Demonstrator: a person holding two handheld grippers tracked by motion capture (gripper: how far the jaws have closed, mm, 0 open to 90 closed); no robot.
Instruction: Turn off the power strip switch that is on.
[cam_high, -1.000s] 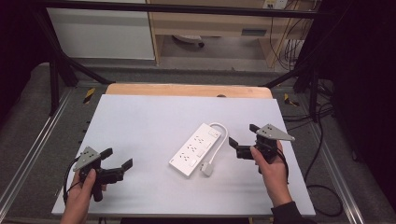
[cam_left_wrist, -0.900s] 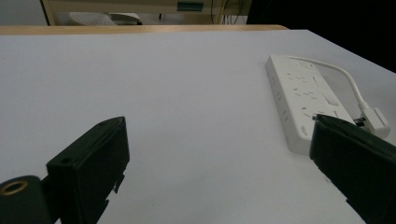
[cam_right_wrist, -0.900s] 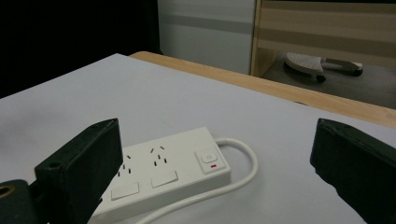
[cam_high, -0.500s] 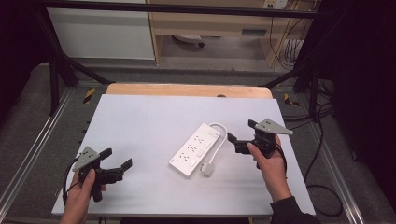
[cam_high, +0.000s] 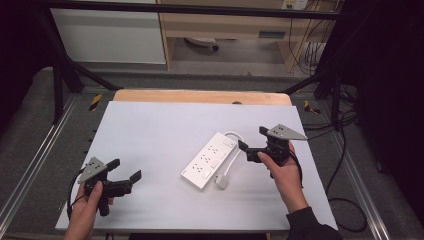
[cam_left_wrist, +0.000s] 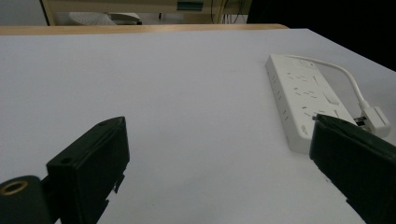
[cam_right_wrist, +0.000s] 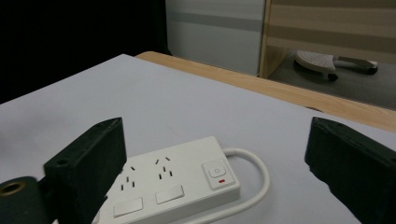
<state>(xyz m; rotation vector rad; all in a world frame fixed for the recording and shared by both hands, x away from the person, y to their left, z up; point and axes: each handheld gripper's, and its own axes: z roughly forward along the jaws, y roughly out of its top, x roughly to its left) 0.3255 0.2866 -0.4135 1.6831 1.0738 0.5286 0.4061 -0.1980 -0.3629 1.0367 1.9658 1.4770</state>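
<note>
A person's left hand (cam_high: 90, 200) holds the black two-jaw left claw (cam_high: 125, 171) low over the near left part of the pale grey worktop (cam_high: 165, 130), jaws spread wide and holding nothing. In the left gripper view the same claw (cam_left_wrist: 219, 154) frames bare worktop (cam_left_wrist: 187, 93), with the power strip (cam_left_wrist: 303, 100) off to the right. At centre, a white rectangular plastic power strip (cam_high: 210, 160) lies flat and diagonal on the worktop, its short white cable (cam_high: 232, 157) looping round to a white plug (cam_high: 221, 182) lying just beside its near end. At right, the right hand (cam_high: 285, 167) holds the right claw (cam_high: 251, 141) near the strip's far end, jaws wide apart and empty. The right gripper view shows this claw (cam_right_wrist: 215, 158) open above the strip (cam_right_wrist: 173, 184), whose switch (cam_right_wrist: 215, 171) faces up.
</note>
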